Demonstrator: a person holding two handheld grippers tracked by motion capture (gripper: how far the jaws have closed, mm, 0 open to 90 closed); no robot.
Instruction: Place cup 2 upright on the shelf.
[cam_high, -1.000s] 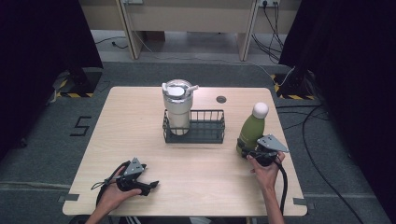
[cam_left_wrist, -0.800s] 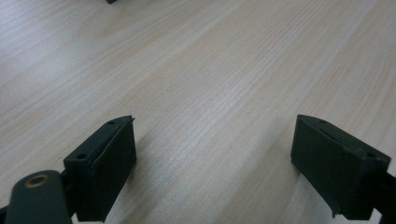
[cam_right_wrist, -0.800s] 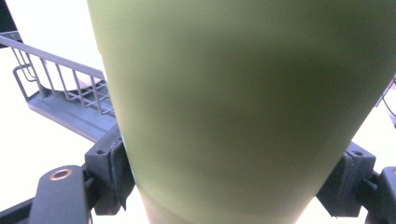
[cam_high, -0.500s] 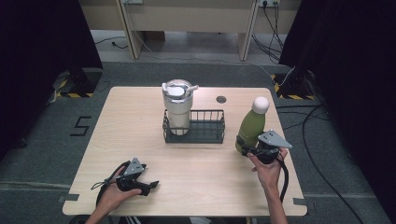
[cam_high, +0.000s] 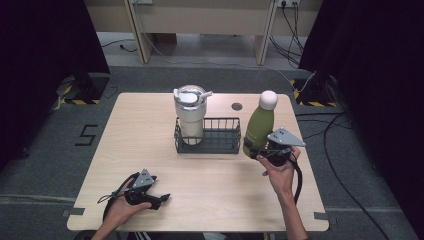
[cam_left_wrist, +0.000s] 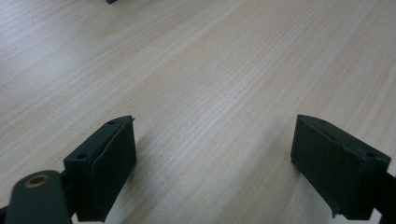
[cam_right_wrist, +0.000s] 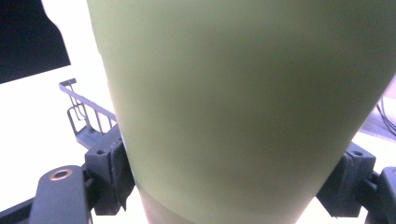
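From above, right of the wire basket (cam_high: 207, 136): green bottle (cam_high: 259, 126) pinched low by right claw (cam_high: 253, 150), mid-carry, probably basket-bound. Left claw (cam_high: 161, 199) idle on bench (cam_high: 225, 185). Left gripper view: jaws spread over bare wood. Right gripper view: jaws clamped on bottle; next, lift clear over the rim.

- The surface (cam_high: 210, 180) is pale wood with fine straight grain and a smooth, faintly sheened finish.
- The green bottle (cam_high: 258, 129) has a matt, even coat; its white cap (cam_high: 269, 99) looks smooth.
- The basket (cam_high: 220, 142) is thin black wire, matt.
- The tumbler (cam_high: 190, 117) is cream-coloured with a smooth satin body and a clear glossy plastic lid.
- The right gripper (cam_high: 256, 150) has fingers (cam_right_wrist: 109, 175) of matt black, slightly rough-edged padding.
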